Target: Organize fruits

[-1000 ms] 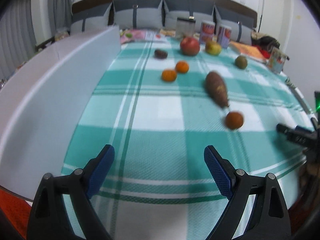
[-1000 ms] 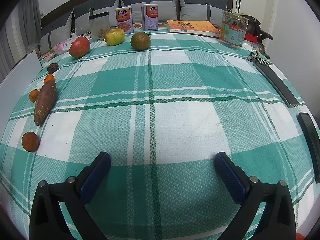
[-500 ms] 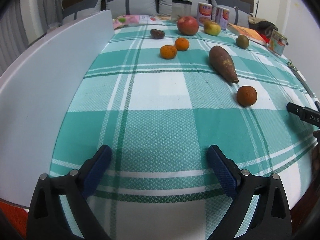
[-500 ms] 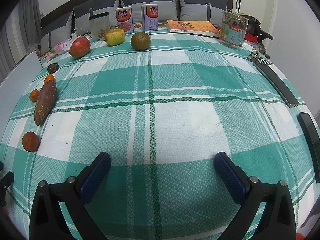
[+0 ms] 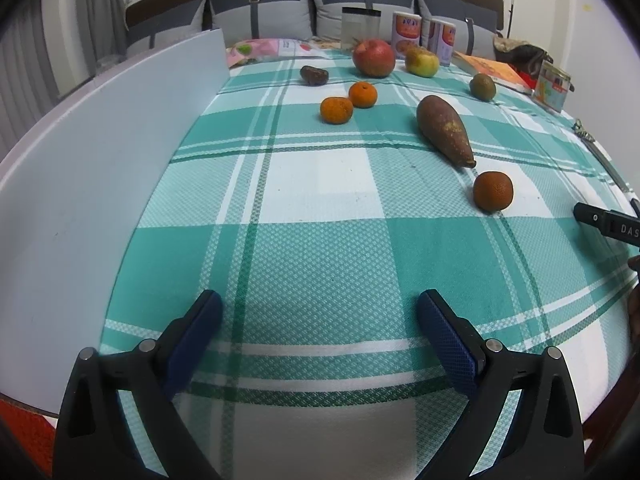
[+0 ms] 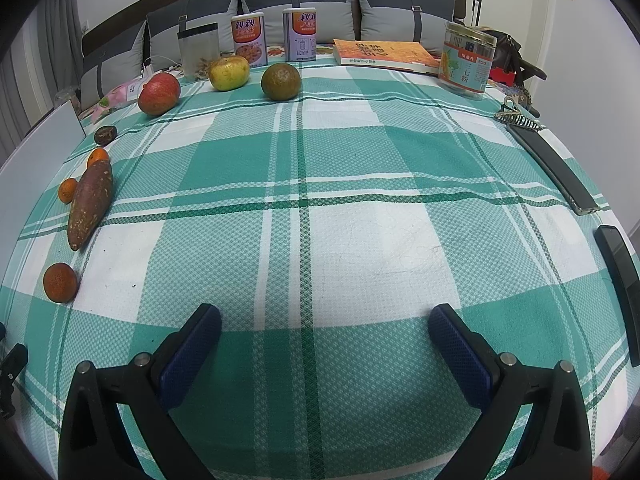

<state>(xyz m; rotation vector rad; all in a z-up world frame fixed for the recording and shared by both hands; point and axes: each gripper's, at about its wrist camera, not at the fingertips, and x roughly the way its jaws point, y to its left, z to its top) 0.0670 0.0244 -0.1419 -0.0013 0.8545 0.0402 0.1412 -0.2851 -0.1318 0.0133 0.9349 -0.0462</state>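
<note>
A worktop (image 6: 360, 240) under a green-and-white checked cloth carried a sweet potato (image 6: 90, 204), three small oranges (image 5: 493, 191), a red apple (image 6: 159, 93), a yellow apple (image 6: 229, 73), a green citrus (image 6: 281, 81), two cans (image 6: 249, 39), a book (image 6: 384, 54) and a jar (image 6: 466, 60).

Left wrist view: low over the near left edge of the checked tablecloth (image 5: 320, 208), facing the far sofa, white board (image 5: 100, 184) close alongside on the left. Right wrist view: same low height, further right, facing the same way over the cloth's middle. Shared by both: sweet potato (image 5: 444, 130) (image 6: 90, 204), red apple (image 5: 374, 58) (image 6: 159, 93), two cans at the back
</note>
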